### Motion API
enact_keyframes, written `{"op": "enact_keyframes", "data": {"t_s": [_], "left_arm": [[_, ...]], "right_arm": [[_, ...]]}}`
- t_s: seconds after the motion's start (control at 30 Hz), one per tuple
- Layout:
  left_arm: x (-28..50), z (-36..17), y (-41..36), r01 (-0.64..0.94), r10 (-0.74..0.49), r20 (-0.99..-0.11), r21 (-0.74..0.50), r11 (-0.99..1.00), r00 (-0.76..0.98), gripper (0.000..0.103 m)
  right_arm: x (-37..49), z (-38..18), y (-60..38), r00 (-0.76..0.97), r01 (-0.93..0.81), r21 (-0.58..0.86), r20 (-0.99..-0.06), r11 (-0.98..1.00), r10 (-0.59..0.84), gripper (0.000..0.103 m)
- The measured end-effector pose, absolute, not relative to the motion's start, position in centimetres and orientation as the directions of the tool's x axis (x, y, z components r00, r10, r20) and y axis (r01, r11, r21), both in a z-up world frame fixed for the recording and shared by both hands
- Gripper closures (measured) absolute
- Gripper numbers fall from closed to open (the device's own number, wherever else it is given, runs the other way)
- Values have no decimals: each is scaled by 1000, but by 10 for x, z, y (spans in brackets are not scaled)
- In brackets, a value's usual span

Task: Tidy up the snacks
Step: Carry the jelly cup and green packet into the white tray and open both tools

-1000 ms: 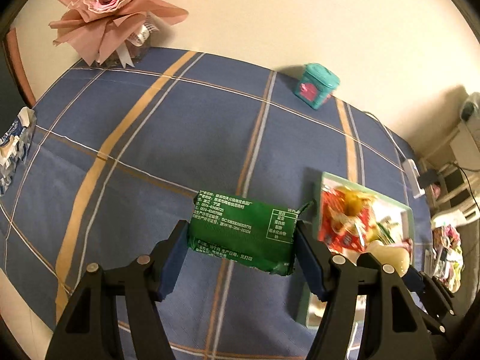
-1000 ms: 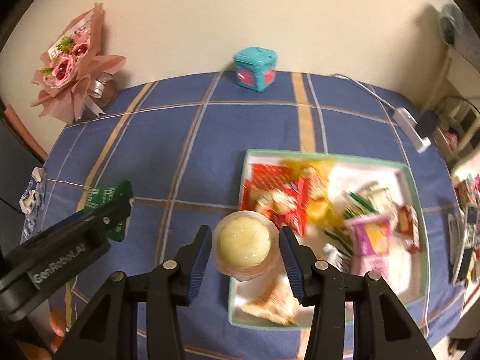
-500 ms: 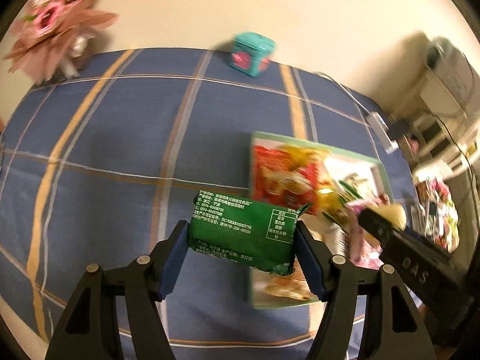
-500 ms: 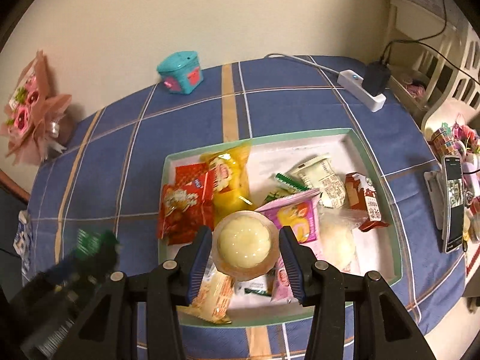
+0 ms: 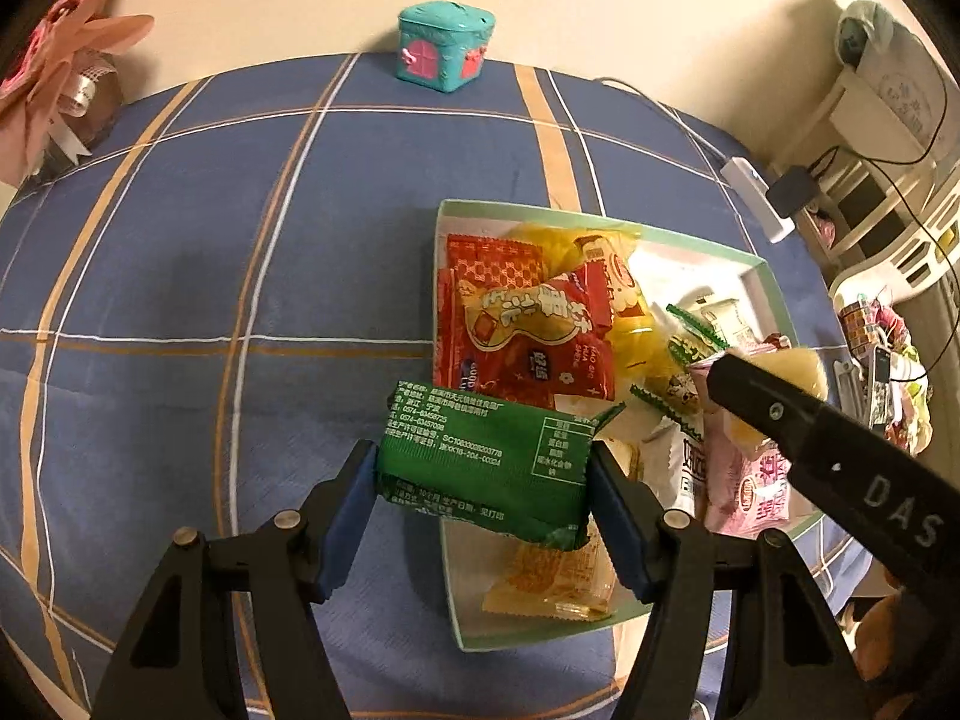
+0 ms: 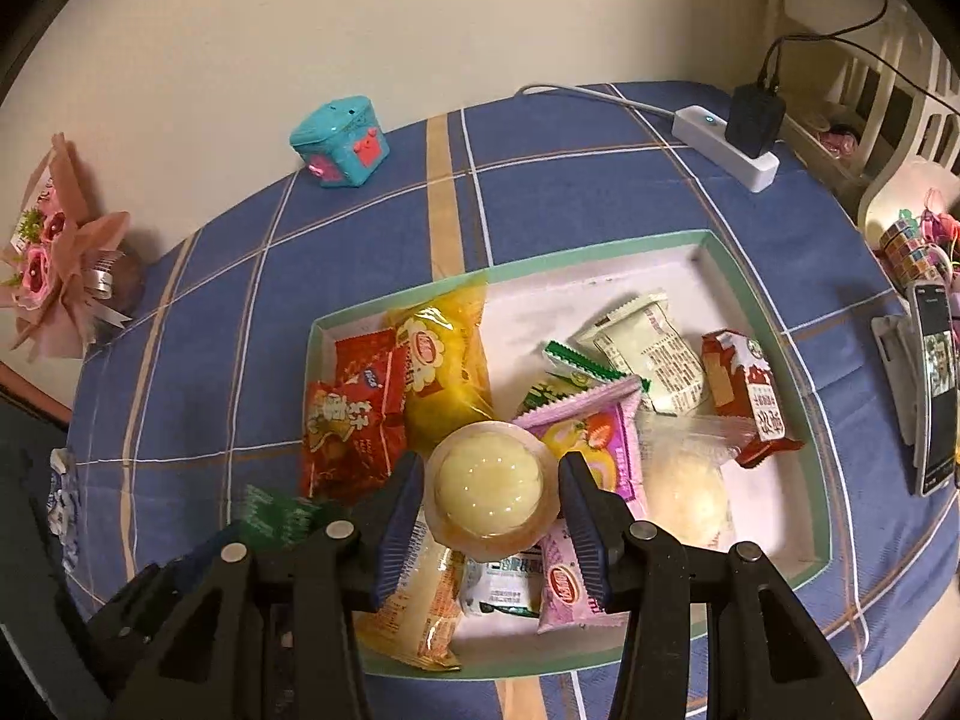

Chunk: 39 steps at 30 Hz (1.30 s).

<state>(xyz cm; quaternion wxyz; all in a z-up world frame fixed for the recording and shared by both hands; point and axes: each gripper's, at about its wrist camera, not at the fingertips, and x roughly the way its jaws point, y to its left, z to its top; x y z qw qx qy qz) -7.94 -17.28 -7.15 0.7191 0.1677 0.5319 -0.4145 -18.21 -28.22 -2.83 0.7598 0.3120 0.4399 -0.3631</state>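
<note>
My left gripper (image 5: 483, 471) is shut on a green snack packet (image 5: 480, 459), held above the near left corner of a green-rimmed tray (image 5: 447, 213). A pale yellow jelly cup (image 6: 487, 492) sits clamped in my right gripper (image 6: 489, 495), over the tray (image 6: 756, 294) and its heap of wrapped snacks. Red packets (image 5: 522, 330), a yellow packet (image 6: 444, 372) and pink packets (image 6: 591, 429) lie inside. The right gripper shows in the left wrist view at the right, with the cup (image 5: 780, 369) beside its arm. In the right wrist view the green packet (image 6: 273, 510) peeks in at lower left.
The blue checked tablecloth (image 5: 180, 300) covers the table. A teal house-shaped box (image 5: 444, 45) stands at the far edge, a pink bouquet (image 6: 54, 276) at far left. A white power strip (image 6: 726, 147) with a black plug lies at the back right, a phone (image 6: 936, 396) at right.
Both grippers have travelled right over the tray, each keeping its snack. The tray now fills the right wrist view, and the green packet has come over the tray's left edge.
</note>
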Motion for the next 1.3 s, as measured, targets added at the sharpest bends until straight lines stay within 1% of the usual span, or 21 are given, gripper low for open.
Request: {"op": "enact_keyframes", "data": {"t_s": [0.6, 1.0, 1.07, 1.1, 1.13, 1.17, 1.23, 1.3], "left_arm": [[-107, -83, -202, 854, -431, -899, -162, 494, 79, 33], [-110, -85, -207, 862, -454, -889, -187, 471, 56, 33], [-110, -85, -208, 862, -453, -890, -185, 471, 57, 32], [-110, -85, -208, 862, -453, -889, -185, 473, 58, 29], [-108, -85, -208, 857, -455, -889, -194, 477, 52, 28], [-108, -86, -208, 855, -454, -890, -200, 479, 46, 27], [-106, -87, -207, 852, -451, -891, -203, 483, 43, 26], [-106, -86, -206, 852, -451, -891, -202, 484, 45, 20]], "right_arm": [[-178, -43, -294, 329, 832, 146, -907, 536, -263, 53], [-178, -46, -295, 319, 834, 138, -911, 535, -262, 53], [-178, -45, -296, 317, 834, 134, -911, 535, -265, 52], [-178, -45, -296, 316, 835, 134, -911, 534, -266, 49], [-178, -44, -296, 320, 835, 140, -910, 531, -263, 42], [-179, -44, -296, 321, 837, 143, -910, 528, -262, 39], [-179, -41, -296, 318, 839, 137, -909, 526, -270, 38], [-180, -38, -295, 315, 841, 131, -907, 525, -279, 37]]}}
